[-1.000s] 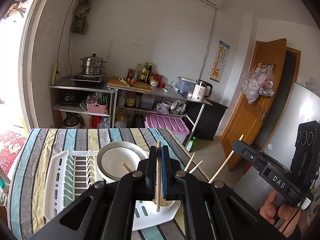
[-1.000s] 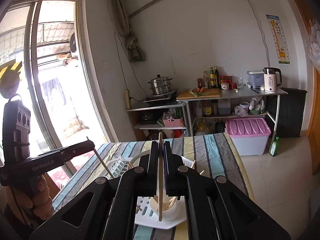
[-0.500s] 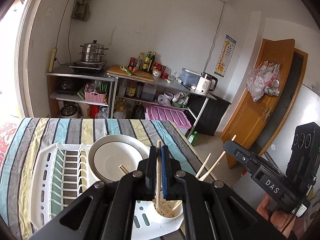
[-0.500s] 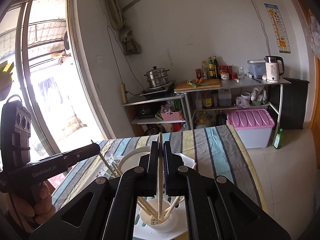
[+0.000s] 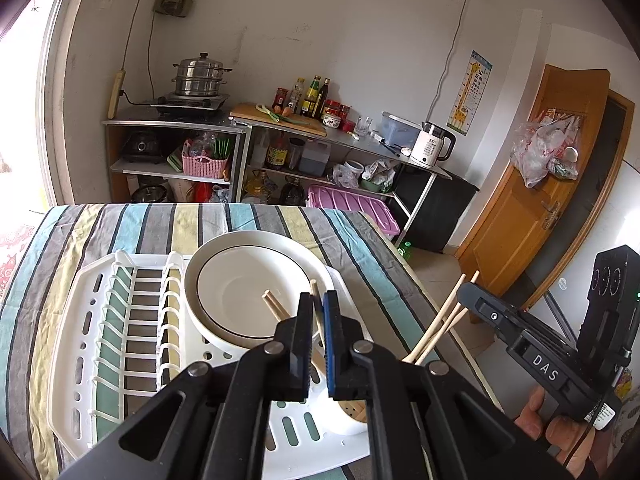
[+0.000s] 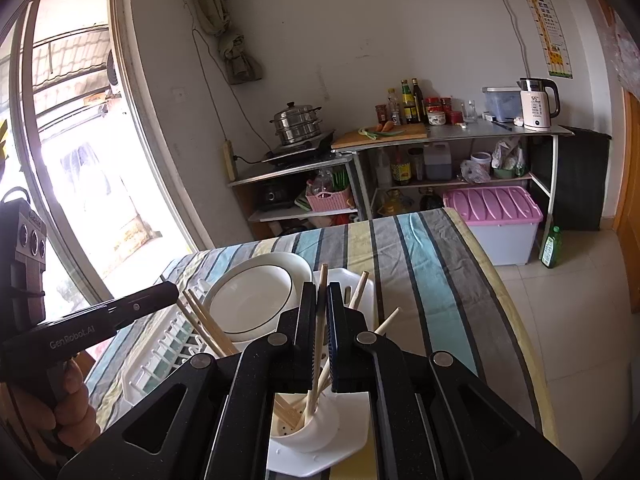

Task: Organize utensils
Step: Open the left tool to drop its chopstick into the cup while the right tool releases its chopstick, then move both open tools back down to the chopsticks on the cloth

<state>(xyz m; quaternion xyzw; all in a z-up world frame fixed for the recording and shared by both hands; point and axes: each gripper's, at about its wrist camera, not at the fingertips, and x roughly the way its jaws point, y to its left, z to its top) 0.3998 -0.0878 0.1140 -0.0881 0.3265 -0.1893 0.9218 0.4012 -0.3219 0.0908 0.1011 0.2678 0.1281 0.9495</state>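
Note:
A white utensil cup (image 6: 304, 426) sits at the near corner of a white dish rack (image 5: 116, 344) on the striped table; it also shows in the left wrist view (image 5: 346, 420). Several wooden chopsticks stand in it. My left gripper (image 5: 318, 312) is shut on a chopstick (image 5: 316, 300) whose lower end reaches down toward the cup. My right gripper (image 6: 320, 300) is shut on another chopstick (image 6: 320, 320) with its lower end inside the cup. Each gripper shows in the other's view, left (image 6: 172, 294) and right (image 5: 466, 294), both close above the cup.
A large white plate (image 5: 248, 288) with a dark rim leans in the rack just behind the cup. The table's right edge (image 6: 516, 320) runs close to the cup. Metal shelves with a pot, bottles and a kettle (image 5: 434, 148) stand by the far wall.
Both grippers have come down and tilted toward the rack. The two chopsticks they hold have sunk toward the cup, and the right one now has its end inside it.

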